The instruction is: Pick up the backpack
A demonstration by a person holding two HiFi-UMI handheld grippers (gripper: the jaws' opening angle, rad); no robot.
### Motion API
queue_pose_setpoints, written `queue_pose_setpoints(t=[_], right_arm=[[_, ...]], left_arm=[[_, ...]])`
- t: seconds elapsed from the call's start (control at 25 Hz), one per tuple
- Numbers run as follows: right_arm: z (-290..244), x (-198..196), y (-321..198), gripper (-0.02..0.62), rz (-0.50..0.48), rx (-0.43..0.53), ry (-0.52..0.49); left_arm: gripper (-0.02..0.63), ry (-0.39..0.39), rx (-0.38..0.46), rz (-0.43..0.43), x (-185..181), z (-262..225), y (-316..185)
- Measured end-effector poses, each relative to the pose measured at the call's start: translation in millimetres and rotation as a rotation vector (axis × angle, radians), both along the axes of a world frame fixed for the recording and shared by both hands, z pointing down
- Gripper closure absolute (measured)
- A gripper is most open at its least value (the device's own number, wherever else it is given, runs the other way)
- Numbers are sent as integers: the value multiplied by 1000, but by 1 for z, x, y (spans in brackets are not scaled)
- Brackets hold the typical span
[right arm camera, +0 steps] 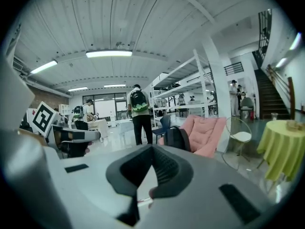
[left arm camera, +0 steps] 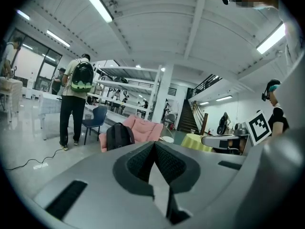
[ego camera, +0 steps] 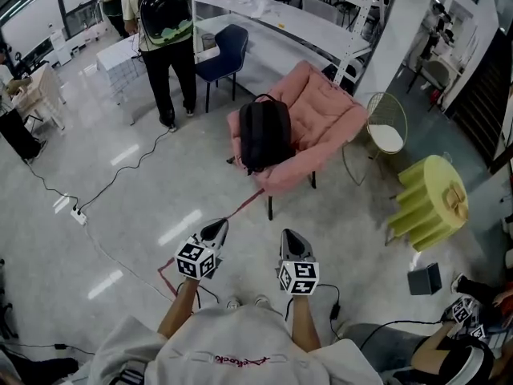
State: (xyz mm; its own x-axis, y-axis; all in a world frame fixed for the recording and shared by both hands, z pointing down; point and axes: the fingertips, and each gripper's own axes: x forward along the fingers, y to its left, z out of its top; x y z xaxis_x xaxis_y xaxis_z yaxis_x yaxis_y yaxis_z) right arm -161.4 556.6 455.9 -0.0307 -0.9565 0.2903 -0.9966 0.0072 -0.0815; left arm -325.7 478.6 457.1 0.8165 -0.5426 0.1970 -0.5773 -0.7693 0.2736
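A black backpack [ego camera: 264,134] stands upright on the seat of a pink padded chair [ego camera: 321,119], a few steps ahead of me. It shows small in the left gripper view as the backpack [left arm camera: 119,136] and in the right gripper view as the backpack [right arm camera: 177,138]. My left gripper [ego camera: 220,229] and right gripper [ego camera: 290,237] are held side by side in front of my chest, well short of the chair. Both are shut with nothing between the jaws, and both point toward the chair.
A person wearing a backpack [ego camera: 164,30] stands at the back left by a blue chair [ego camera: 224,50]. A wire chair [ego camera: 386,127] and a yellow-draped round table [ego camera: 433,199] are right of the pink chair. Cables [ego camera: 96,207] run over the glossy floor. Another person [ego camera: 465,351] sits at lower right.
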Motion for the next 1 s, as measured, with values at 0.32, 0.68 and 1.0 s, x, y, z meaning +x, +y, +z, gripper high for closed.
queue_pose_setpoints(t=[0.32, 0.68, 1.0], right_arm=[[8, -14, 3, 577, 2, -6, 0], [11, -23, 0, 577, -9, -10, 14], [14, -25, -16, 577, -36, -8, 18]], left_arm=[[597, 5, -3, 7, -10, 6, 1], [597, 13, -9, 14, -15, 10, -1], [597, 20, 0, -9, -18, 9, -14]])
